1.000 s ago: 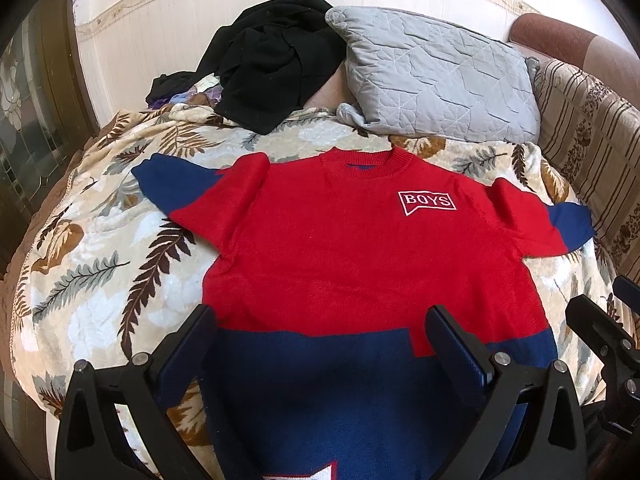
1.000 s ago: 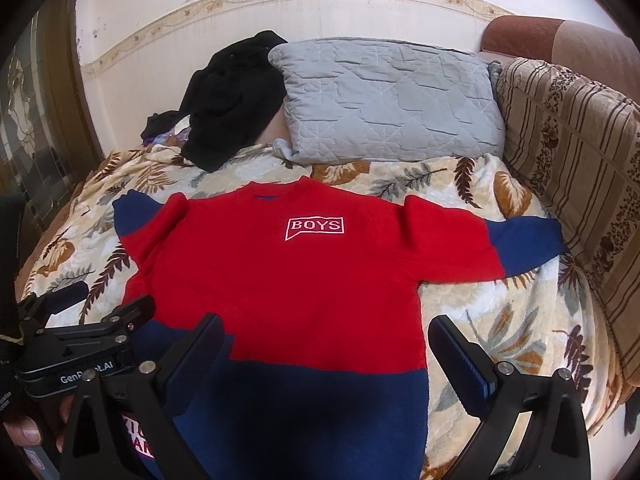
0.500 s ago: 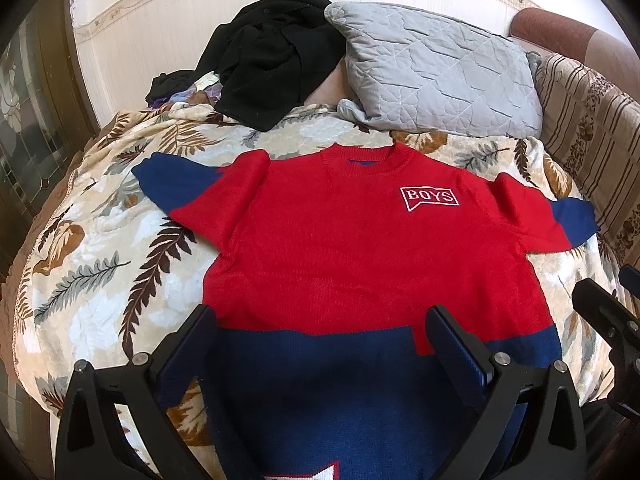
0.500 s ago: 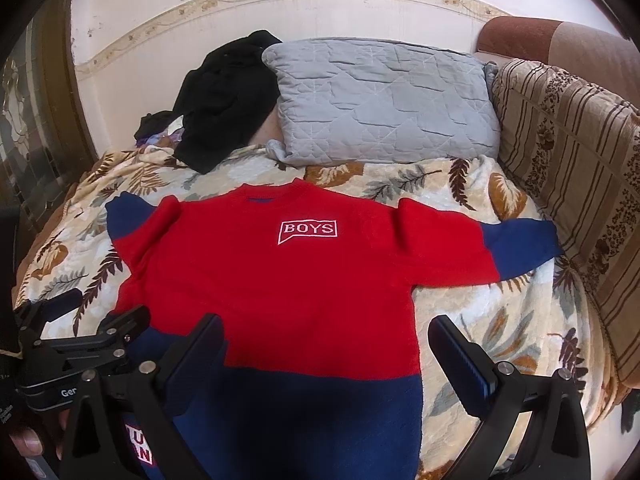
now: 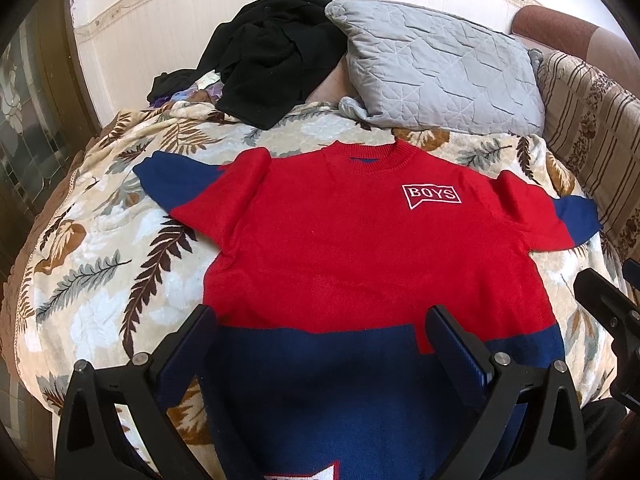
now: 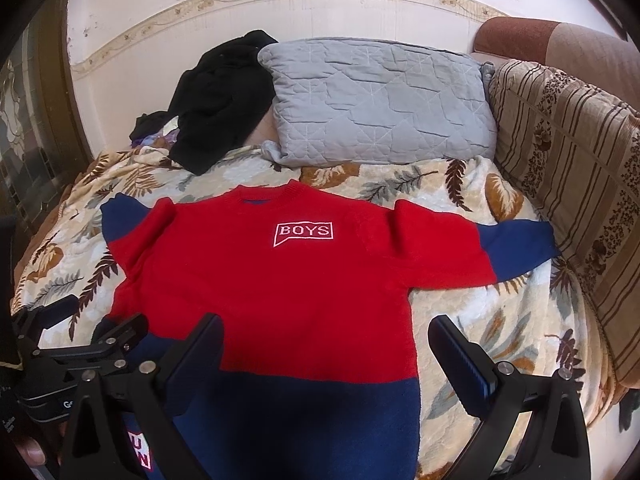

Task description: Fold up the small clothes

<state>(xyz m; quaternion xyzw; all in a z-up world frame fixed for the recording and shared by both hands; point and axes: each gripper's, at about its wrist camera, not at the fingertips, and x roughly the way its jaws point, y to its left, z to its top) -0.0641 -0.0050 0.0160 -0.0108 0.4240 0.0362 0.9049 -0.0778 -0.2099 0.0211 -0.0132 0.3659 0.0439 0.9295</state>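
Note:
A small red and navy sweater (image 5: 360,248) with a white "BOYS" patch lies flat, front up, sleeves spread, on a leaf-print blanket (image 5: 100,280). It also shows in the right wrist view (image 6: 288,292). My left gripper (image 5: 320,344) is open and empty, held above the sweater's navy lower part. My right gripper (image 6: 326,356) is open and empty above the sweater's lower right side. The left gripper shows at the lower left of the right wrist view (image 6: 80,344); the right gripper's edge shows at the far right of the left wrist view (image 5: 608,312).
A grey quilted pillow (image 6: 376,100) and a heap of black clothes (image 6: 220,92) lie at the head of the bed against the wall. A striped brown cushion (image 6: 568,184) runs along the right side. A dark wooden frame (image 6: 52,128) stands at left.
Both grippers have drifted slightly back and up, so the sweater sits a little lower in each view. Both stay open. The sweater has not moved.

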